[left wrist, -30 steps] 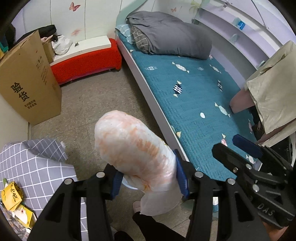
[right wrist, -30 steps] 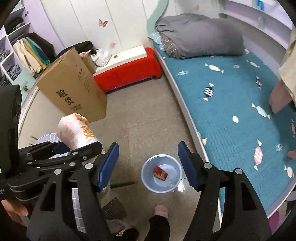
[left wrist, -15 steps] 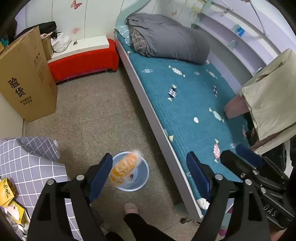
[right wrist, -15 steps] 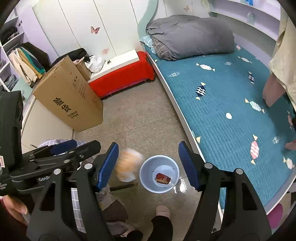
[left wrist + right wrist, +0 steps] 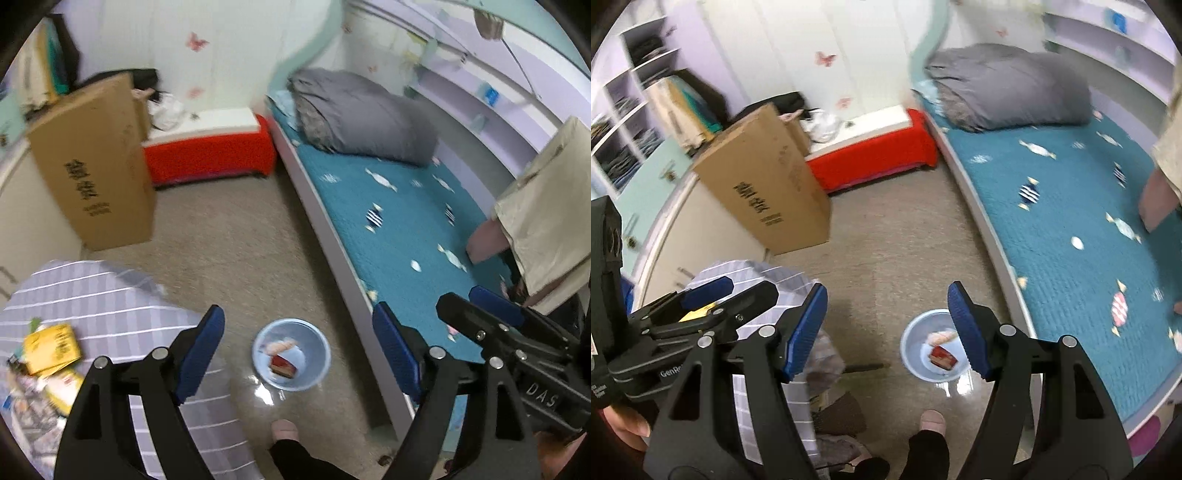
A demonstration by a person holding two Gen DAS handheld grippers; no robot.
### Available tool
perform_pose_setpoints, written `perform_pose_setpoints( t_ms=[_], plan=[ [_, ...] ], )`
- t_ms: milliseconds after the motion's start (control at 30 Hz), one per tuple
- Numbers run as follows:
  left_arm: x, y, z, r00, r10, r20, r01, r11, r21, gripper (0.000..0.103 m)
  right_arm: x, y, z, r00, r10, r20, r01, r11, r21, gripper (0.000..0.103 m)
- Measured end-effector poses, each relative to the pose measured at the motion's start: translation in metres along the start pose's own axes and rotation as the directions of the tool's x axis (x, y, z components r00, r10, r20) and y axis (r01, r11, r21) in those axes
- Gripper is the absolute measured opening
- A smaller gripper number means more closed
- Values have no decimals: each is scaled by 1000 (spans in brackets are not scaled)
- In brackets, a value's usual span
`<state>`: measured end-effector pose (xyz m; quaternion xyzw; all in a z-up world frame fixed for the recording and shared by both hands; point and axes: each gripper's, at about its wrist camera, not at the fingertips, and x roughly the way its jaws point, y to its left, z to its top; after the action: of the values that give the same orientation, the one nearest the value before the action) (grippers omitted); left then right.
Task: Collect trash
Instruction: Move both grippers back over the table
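The left gripper (image 5: 297, 349) hangs with its jaws spread wide and nothing between the blue pads; the right gripper (image 5: 886, 328) is likewise open and empty. A person's foot (image 5: 284, 430) stands on the floor just below them. Directly ahead, on the floor beside the bed frame, sits a light blue basin (image 5: 317, 350), and the trash lies inside it: a crumpled orange-and-white wrapper (image 5: 280, 346) next to a small red box (image 5: 283, 367) (the two look to be touching, though blur makes it hard to be sure). To the left of the basin is a grey checked cloth (image 5: 110, 306) with more litter on it, including a yellow packet (image 5: 51, 347). Farther back a tall cardboard box (image 5: 96, 162) leans near the wall, with a red-covered bench (image 5: 210, 155) beside it. Along the right runs the bed (image 5: 399, 229) with a teal fish-patterned cover, and a folded grey duvet (image 5: 358, 118) is heaped at its far end
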<state>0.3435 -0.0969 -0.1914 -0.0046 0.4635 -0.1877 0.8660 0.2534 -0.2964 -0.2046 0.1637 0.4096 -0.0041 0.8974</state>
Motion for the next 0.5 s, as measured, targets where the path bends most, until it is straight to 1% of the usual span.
perform_pose_setpoints(
  t_ms=[100,267,367,500],
  plan=[
    [-32,30,-17,998,46,51,-43,998,-49,81,-7,40,-11,999,47,9,-46,997,-61,68],
    [-80,86,-50,990,104,91,-88,983,-164,81,-13,98,-32,994,109,2,-108,986,-130,70],
    [-102,118,-69,987,131,97,-108,971,-212,81,-13,133,-46,990,143,-14,-143,977,-157,71],
    [-119,158,-94,988,138,73,-114,956,-272,81,-5,176,-65,983,181,-43,-186,965,-186,71]
  ],
)
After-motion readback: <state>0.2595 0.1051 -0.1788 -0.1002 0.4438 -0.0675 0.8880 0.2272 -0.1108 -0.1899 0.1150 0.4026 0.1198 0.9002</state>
